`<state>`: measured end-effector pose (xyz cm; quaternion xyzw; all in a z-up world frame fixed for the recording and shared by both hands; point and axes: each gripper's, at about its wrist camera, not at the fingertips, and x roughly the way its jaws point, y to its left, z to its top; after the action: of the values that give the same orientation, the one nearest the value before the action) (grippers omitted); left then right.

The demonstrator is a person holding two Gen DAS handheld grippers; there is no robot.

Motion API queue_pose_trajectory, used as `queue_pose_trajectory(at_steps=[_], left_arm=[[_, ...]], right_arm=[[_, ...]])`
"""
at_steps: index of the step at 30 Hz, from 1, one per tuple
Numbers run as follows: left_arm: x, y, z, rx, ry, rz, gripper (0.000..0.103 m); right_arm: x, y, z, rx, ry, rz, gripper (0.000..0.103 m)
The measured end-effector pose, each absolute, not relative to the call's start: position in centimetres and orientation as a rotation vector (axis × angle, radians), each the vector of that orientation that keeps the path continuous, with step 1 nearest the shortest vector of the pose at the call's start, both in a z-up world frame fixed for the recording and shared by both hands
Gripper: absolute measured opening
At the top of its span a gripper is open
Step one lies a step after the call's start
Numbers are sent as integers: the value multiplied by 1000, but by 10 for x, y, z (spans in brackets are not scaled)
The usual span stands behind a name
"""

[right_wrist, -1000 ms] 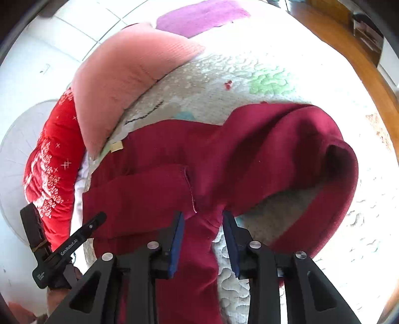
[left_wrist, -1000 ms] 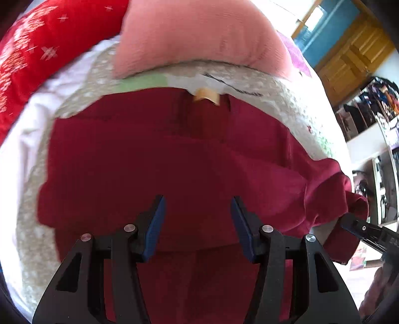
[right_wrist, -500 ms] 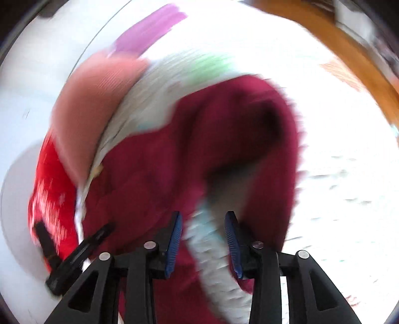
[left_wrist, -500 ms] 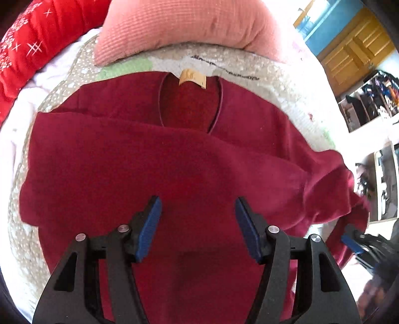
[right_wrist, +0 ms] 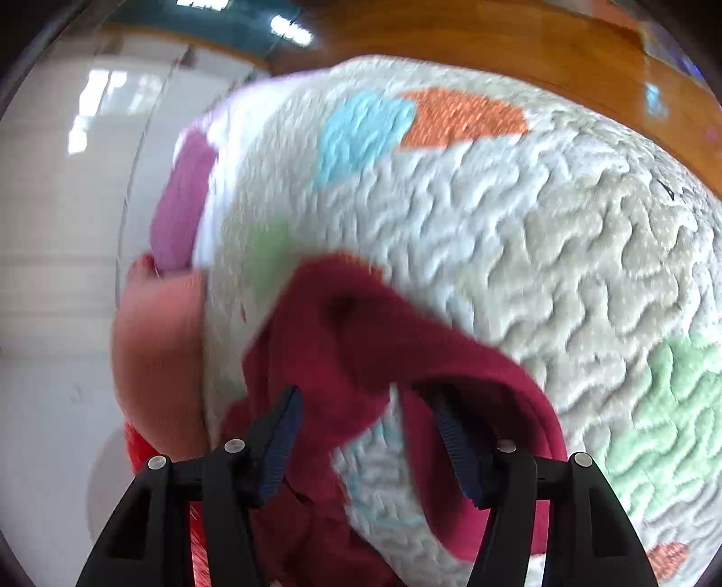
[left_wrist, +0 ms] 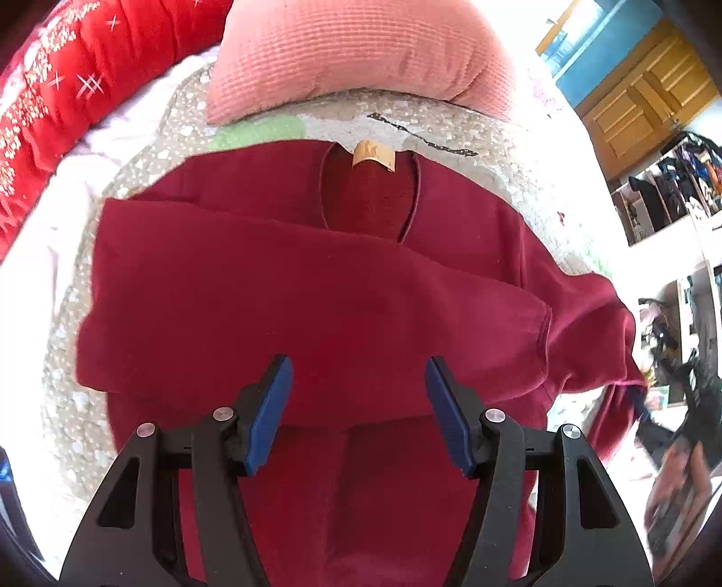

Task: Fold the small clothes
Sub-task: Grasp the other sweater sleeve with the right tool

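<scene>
A dark red sweater (left_wrist: 343,307) lies flat on the quilted bed cover (left_wrist: 505,149), neck and tan label (left_wrist: 374,156) at the far side. One sleeve is folded across its chest. My left gripper (left_wrist: 356,406) is open and empty, hovering above the sweater's lower middle. The other sleeve (right_wrist: 361,334) curls in a loop on the quilt (right_wrist: 541,253) in the right wrist view. My right gripper (right_wrist: 367,433) is open, its fingers astride that loop, holding nothing.
A pink pillow (left_wrist: 356,58) lies beyond the sweater's neck, also at the left in the right wrist view (right_wrist: 158,352). A red patterned blanket (left_wrist: 49,99) is at the far left. Wooden cabinets (left_wrist: 641,104) and shelves stand to the right. Wooden floor (right_wrist: 496,40) lies past the bed.
My right gripper swung to the right over the loose sleeve loop and opened wider. My left gripper rose and drew back slightly, staying open over the sweater.
</scene>
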<state>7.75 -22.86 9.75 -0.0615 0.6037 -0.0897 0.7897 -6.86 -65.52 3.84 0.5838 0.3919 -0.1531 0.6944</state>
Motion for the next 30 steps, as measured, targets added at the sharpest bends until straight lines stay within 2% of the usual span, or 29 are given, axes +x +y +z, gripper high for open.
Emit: queue_pose_trajectory(at_steps=[1, 3, 4, 6, 11, 14, 18, 21, 23, 25, 27, 28, 30], left_arm=[[77, -226, 99, -121, 1295, -189, 61], [75, -219, 102, -123, 1291, -178, 61], [74, -210, 106, -138, 1283, -165, 61], [72, -194, 115, -185, 1246, -136, 61], [68, -143, 145, -320, 1109, -50, 61], [68, -122, 154, -357, 1068, -13, 61], [68, -104, 150, -381, 1076, 6, 61], [63, -94, 138, -413, 1113, 2, 61], [60, -91, 132, -427, 1131, -2, 61], [58, -89, 128, -450, 1135, -16, 61], [60, -91, 125, -473, 1135, -37, 61], [61, -93, 124, -487, 1132, -48, 61], [65, -97, 121, -513, 1129, -62, 61]], right_arm=[[-72, -662, 41, 1333, 789, -347, 50], [-71, -671, 47, 1302, 755, -387, 19], [-68, -674, 50, 1273, 765, -394, 13], [-56, -676, 64, 1204, 772, -373, 11], [-19, -607, 153, 762, 839, -81, 10], [1, -529, 176, 553, 900, 115, 10], [17, -412, 146, 419, 996, 334, 10], [36, -352, 75, 395, 1235, 405, 12], [36, -342, 57, 415, 1323, 415, 12], [29, -349, 59, 433, 1307, 419, 16], [19, -367, 69, 444, 1287, 408, 34], [19, -374, 75, 451, 1283, 394, 38], [14, -394, 80, 473, 1276, 365, 40]])
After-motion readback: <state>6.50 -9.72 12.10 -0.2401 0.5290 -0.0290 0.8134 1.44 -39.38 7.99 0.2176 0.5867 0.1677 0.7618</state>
